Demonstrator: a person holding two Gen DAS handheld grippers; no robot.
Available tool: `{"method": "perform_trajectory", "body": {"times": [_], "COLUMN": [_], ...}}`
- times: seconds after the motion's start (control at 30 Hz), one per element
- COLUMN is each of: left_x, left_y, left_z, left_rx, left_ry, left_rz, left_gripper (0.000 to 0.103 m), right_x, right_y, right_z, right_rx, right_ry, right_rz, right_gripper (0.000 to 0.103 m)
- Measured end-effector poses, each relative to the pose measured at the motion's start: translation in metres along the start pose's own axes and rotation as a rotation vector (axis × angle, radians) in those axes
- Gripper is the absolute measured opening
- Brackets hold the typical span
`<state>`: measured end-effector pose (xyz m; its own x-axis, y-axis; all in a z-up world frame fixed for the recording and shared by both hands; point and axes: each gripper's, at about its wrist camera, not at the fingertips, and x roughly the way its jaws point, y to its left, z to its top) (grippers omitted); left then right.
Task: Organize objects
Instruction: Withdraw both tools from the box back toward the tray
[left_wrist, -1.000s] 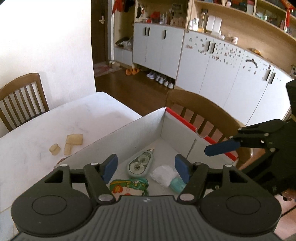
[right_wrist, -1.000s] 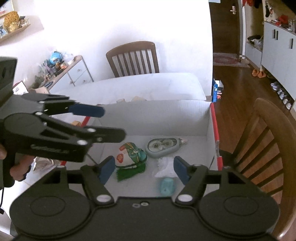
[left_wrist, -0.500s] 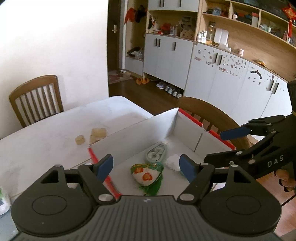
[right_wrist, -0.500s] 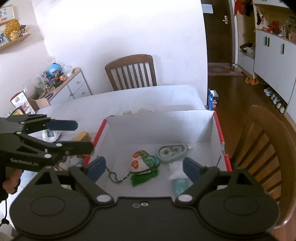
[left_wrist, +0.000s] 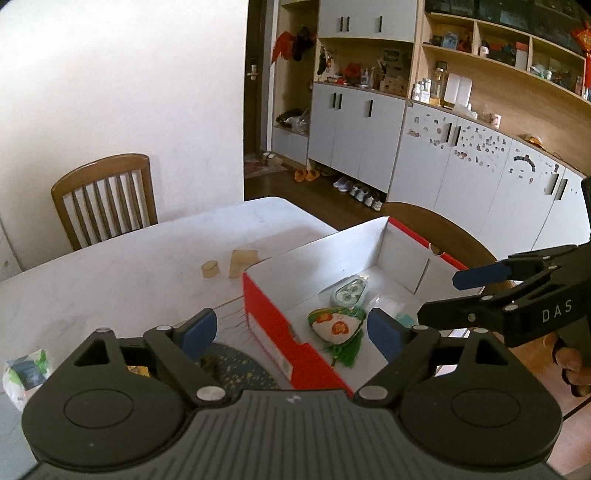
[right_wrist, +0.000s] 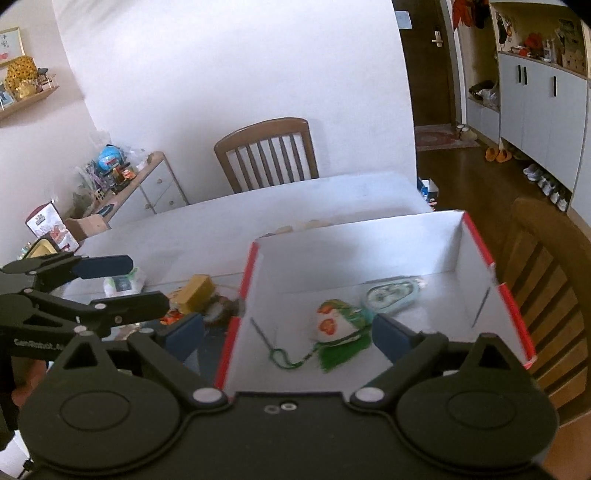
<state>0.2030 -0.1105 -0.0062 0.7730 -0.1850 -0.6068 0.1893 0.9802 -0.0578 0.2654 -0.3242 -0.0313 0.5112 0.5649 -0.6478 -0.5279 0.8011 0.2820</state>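
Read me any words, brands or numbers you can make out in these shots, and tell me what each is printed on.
"DAS": white letters on the right hand-held gripper, seen from the left wrist.
"GenRobot" and something more, partly cut off: on the left hand-held gripper, seen from the right wrist.
Framed picture on the wall: characters too small to read.
Packet by the sideboard: print blurred.

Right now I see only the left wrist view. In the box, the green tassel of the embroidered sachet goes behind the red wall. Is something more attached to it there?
Observer: Yes. In the right wrist view a thin green cord runs from the sachet and ends in a loop on the floor of the box, near that red wall.
Operator: And the yellow thing half hidden behind my left claw?
Observer: It is a yellow block on the table, close outside the same wall, among other small items.
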Motion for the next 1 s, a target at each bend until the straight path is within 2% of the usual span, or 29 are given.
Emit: {"method": "perform_trajectory", "body": {"times": [0.13, 0.43, 0.57, 0.67, 0.87, 1.0], "left_x": [-0.009, -0.026, -0.034, -0.041, -0.046, -0.045], "left_y": [0.015, 0.059, 0.088, 0.106, 0.143, 0.155], "left_z": [-0.010, -0.030, -0.039, -0.045, -0.061, -0.075], "left_rx": [-0.023, -0.092, -0.123, -0.102, -0.126, -0.094], "left_ry": [-0.004, -0.008, -0.036, -0.058, -0.055, -0.050], "left_rz": [-0.008, 0.012, 0.060, 0.120, 0.221, 0.268], "left_gripper": [0.102, 0.102, 0.102, 0.103, 0.103, 0.103], "right_x": [0.003, 0.015, 0.022, 0.029, 0.048, 0.066], "right_y": [0.018, 0.056, 0.073, 0.086, 0.115, 0.130], "right_z": [-0.005, -0.015, -0.020, -0.024, -0.028, -0.030], "right_rx": [-0.010, -0.024, -0.040, -0.048, -0.083, -0.104], "right_ry": [0.010, 0.029, 0.039, 0.052, 0.075, 0.095], "right_rz": [0.003, 0.015, 0.024, 0.029, 0.045, 0.035], "right_gripper": [0.097, 0.097, 0.097, 0.097, 0.097, 0.097]}}
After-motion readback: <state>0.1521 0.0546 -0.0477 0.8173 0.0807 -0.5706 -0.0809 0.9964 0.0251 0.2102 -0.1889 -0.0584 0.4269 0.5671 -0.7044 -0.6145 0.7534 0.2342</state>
